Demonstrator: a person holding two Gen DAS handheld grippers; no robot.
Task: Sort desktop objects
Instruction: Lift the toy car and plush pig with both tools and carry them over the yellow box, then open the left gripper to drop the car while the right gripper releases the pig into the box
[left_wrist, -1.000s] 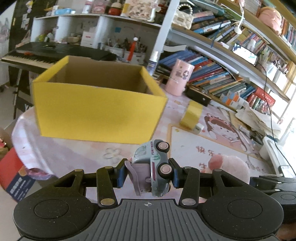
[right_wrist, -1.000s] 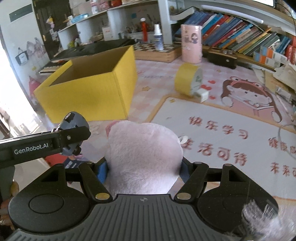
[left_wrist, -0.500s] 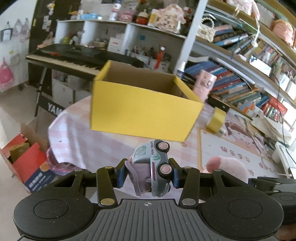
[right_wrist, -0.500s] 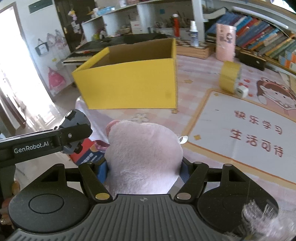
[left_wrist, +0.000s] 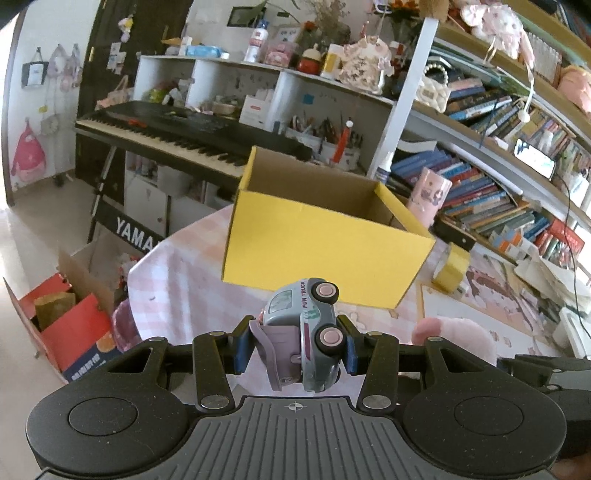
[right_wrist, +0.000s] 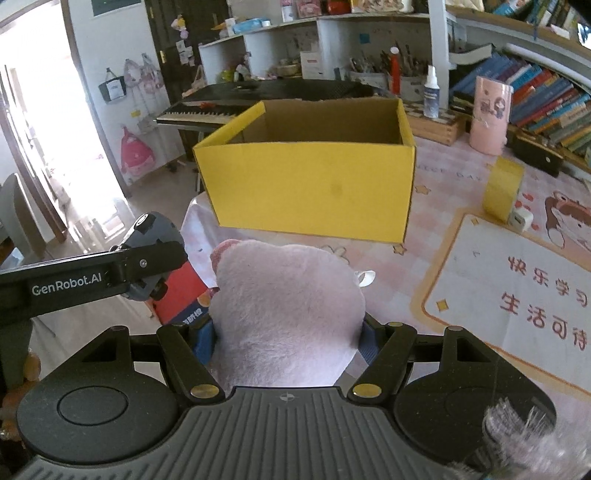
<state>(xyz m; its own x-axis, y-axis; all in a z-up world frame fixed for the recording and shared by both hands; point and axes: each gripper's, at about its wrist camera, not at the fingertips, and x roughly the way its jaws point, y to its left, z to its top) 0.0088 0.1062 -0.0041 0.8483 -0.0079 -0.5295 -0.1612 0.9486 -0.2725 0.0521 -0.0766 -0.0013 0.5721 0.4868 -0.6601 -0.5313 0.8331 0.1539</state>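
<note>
My left gripper (left_wrist: 295, 349) is shut on a grey toy truck (left_wrist: 308, 332) marked FUN TRUCK, held on its side in the air in front of the open yellow cardboard box (left_wrist: 317, 254). My right gripper (right_wrist: 286, 338) is shut on a pink plush toy (right_wrist: 288, 314) and holds it up, short of the same yellow box (right_wrist: 310, 192). The plush also shows at the lower right of the left wrist view (left_wrist: 458, 339). The left gripper's body (right_wrist: 92, 277) shows at the left of the right wrist view. I cannot see the box's floor.
A yellow tape roll (right_wrist: 502, 188) with a small white cube (right_wrist: 521, 220) stands right of the box on the pink checked table (right_wrist: 443, 166). A pink cup (right_wrist: 489, 114), spray bottle (right_wrist: 430, 92) and bookshelves (left_wrist: 498, 184) line the back. A keyboard (left_wrist: 177, 136) and red floor boxes (left_wrist: 74, 328) lie left.
Both grippers have pulled back and risen with their toys still held. The yellow box now looks smaller and farther off, and more of the floor at the left shows.
</note>
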